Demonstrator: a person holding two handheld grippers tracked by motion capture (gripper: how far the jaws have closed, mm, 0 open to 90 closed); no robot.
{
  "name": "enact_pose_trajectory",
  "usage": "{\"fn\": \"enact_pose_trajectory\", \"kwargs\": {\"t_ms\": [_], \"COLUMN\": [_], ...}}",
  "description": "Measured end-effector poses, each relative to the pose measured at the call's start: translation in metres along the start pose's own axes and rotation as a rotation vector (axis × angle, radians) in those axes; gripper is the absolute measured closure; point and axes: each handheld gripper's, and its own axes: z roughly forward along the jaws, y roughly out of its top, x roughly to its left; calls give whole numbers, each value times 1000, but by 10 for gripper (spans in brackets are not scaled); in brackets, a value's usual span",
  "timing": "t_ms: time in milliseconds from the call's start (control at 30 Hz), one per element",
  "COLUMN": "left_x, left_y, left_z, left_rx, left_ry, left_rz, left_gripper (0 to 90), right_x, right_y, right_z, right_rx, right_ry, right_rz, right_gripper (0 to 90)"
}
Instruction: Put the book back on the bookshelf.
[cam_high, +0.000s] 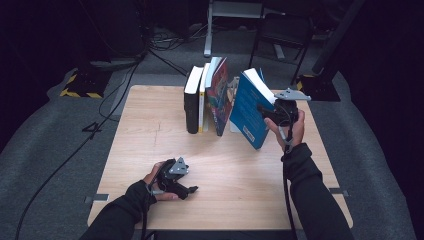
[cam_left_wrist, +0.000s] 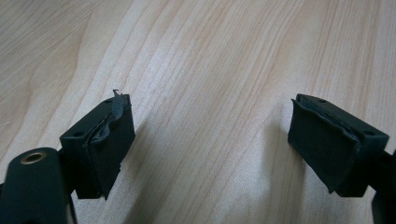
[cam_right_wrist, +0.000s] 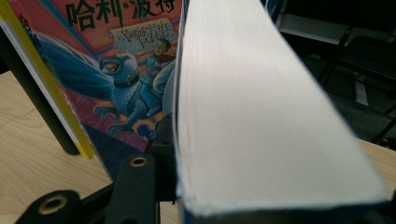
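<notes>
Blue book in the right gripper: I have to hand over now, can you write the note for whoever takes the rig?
Right gripper: shut on the blue book, gripping its page edge; the book is tilted and lifted, its lower corner near the table.
Left gripper: open, holding nothing, resting low over the near part of the table.
Row of books: standing at the far edge; the illustrated book leans at its right end, apart from the blue one.
Done: blue book is in hand.
Left: whether it is going into the row or coming out I cannot tell; probably stand it against the illustrated book, then release.
</notes>
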Motion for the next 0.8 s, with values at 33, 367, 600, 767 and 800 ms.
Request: {"fn": "enact_pose_trajectory", "kwargs": {"t_ms": [33, 367, 600, 767, 800], "left_x": [0, 0, 0, 0, 0], "left_y": [0, 0, 0, 0, 0], "left_z": [0, 0, 0, 0, 0], "left_rx": [0, 0, 0, 2, 2], "left_ry": [0, 0, 0, 0, 0], "left_rz": [0, 0, 1, 0, 0], "left_gripper": [148, 148, 150, 151, 151], "right_x": [-1, -8, -7, -3, -2], "right_y": [3, 33, 42, 47, 48], "right_z": [0, 4, 11, 13, 14], "right_rx": [10, 91, 151, 145, 138], "right_ry": [4, 30, 58, 34, 28], "right_rz": [-8, -16, -32, -37, -31], "right_gripper": [563, 519, 592, 597, 598]}}
